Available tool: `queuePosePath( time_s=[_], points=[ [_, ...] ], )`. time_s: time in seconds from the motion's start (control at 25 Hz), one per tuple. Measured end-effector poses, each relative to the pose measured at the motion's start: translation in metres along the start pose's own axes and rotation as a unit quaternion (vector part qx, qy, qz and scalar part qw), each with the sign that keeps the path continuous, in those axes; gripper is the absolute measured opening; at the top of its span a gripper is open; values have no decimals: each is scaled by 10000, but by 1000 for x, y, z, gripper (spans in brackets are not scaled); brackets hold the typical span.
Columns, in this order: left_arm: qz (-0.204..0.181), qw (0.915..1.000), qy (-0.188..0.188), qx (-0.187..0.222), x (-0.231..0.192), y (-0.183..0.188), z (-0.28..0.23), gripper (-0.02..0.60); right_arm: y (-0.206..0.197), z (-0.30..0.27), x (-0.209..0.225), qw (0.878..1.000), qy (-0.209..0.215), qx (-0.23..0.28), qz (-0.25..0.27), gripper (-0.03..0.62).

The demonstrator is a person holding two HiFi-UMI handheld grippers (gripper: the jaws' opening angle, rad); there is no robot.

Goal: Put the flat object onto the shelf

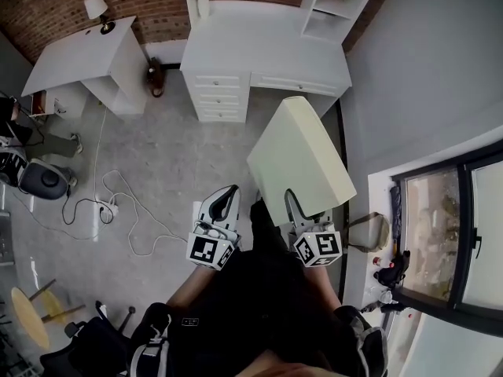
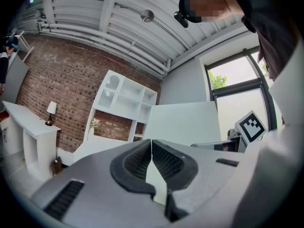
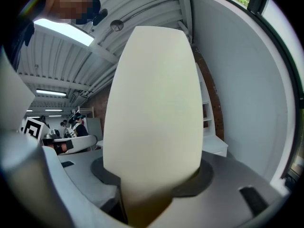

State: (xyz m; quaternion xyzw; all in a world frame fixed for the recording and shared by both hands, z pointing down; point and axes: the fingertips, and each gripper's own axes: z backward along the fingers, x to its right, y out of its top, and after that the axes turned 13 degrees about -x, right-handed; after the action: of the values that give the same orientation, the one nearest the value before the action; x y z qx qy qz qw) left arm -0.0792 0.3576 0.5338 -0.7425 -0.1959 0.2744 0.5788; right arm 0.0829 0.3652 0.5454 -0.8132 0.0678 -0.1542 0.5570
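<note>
R gripper [image 1: 294, 209] jaws clamped on edge of cream flat board [image 1: 299, 155], tilted up. L gripper [image 1: 226, 198] jaws closed, empty. Shelf [image 1: 334, 8] well apart.

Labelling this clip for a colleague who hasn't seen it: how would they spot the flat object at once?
From the white desk against the brick wall, come down toward the person. The flat object is the pale cream slab clamped in the right gripper; the left gripper beside it holds nothing.
</note>
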Motion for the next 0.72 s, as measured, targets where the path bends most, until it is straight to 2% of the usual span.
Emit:
queuePosePath(
  time_s=[0.16, 0.32, 0.48, 0.72],
  points=[
    [-8, 10000, 40, -30, -22, 6, -45, 13, 10, -48, 29, 10000, 65, -18, -29, 278],
    [-58, 9999, 102, 37, -44, 28, -101, 13, 38, -104, 66, 9997, 230, 19, -10, 278],
    [-223, 9990, 388, 77, -72, 61, -165, 12, 74, -164, 100, 9989, 457, 20, 79, 278],
    [37, 9980, 610, 152, -102, 91, -240, 12, 118, -228, 149, 9972, 687, 15, 296, 278]
  ],
)
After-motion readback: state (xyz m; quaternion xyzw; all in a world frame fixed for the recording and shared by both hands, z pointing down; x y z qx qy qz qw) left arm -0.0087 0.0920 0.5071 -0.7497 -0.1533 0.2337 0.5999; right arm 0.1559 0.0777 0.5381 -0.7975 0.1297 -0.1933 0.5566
